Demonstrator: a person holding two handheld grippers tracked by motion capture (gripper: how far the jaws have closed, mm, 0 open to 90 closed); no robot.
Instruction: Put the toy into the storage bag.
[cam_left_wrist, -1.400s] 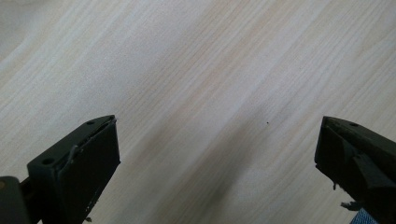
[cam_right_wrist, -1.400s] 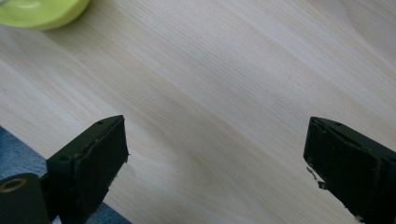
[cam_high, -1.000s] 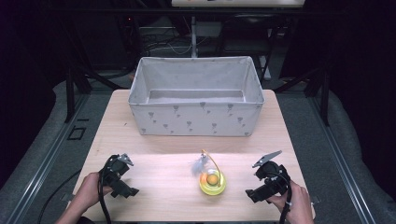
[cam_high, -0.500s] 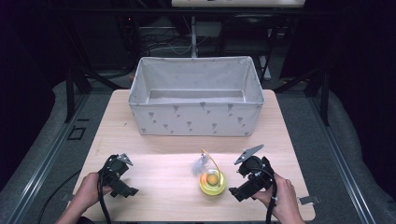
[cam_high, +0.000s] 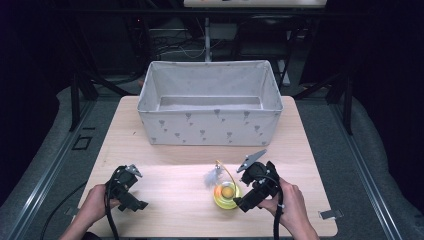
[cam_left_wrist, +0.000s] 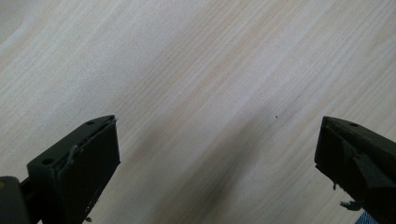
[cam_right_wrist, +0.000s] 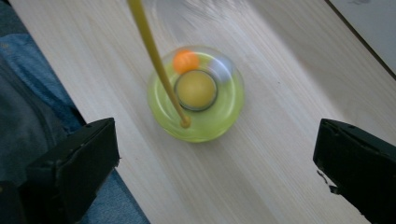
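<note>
— Spread wide, the right gripper (cam_high: 248, 192) is seen; is anything held?
— Nothing is gripped; the yellow toy (cam_right_wrist: 196, 93) is found on the table (cam_high: 165, 175), between its jaws yet untouched. The left gripper (cam_high: 131, 187) is spread too; beyond, the fabric bin (cam_high: 210, 127) is seen

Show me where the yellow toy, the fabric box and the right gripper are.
yellow toy (cam_right_wrist: 196, 91): right gripper view, round centre.
fabric box (cam_high: 210, 127): high view, front wall.
right gripper (cam_high: 244, 201): high view, between its jaw tips.
</note>
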